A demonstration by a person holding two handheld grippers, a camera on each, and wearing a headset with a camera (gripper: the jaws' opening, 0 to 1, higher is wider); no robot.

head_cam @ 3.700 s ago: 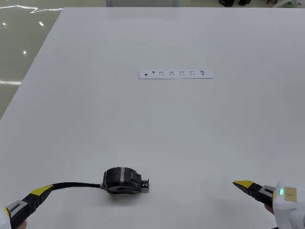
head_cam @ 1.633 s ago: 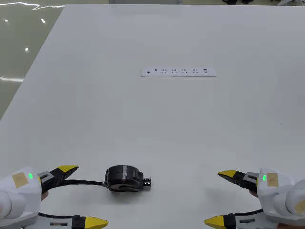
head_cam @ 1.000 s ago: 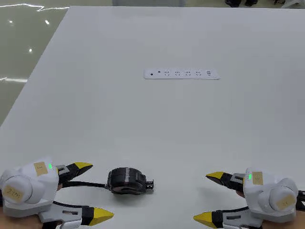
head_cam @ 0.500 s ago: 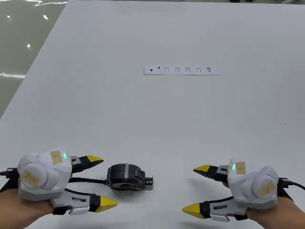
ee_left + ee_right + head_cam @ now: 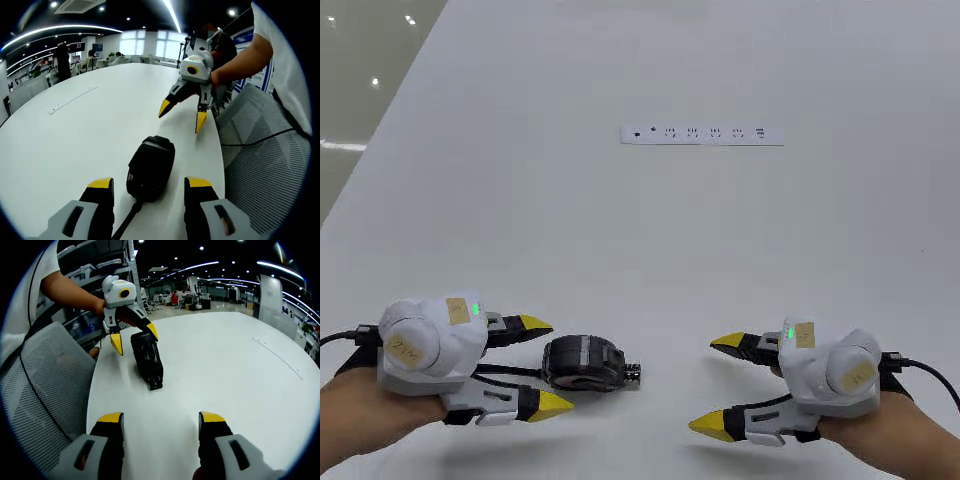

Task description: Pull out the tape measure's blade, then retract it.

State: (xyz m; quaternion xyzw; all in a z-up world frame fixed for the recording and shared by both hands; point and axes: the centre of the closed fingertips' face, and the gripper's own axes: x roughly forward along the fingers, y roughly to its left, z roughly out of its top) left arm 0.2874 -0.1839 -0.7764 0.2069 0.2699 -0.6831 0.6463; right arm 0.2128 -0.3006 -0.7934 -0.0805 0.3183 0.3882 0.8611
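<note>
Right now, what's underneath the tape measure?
The tape measure lies on the white table, with nothing visibly wedged beneath. Its underside and the patch of table it covers are hidden. Its black strap runs back between the open jaws of the left tool.

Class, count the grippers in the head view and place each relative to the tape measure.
2. The left gripper, open, is at the tape measure's left end; the right gripper, open, stands apart on its right. None appear hidden.
</note>
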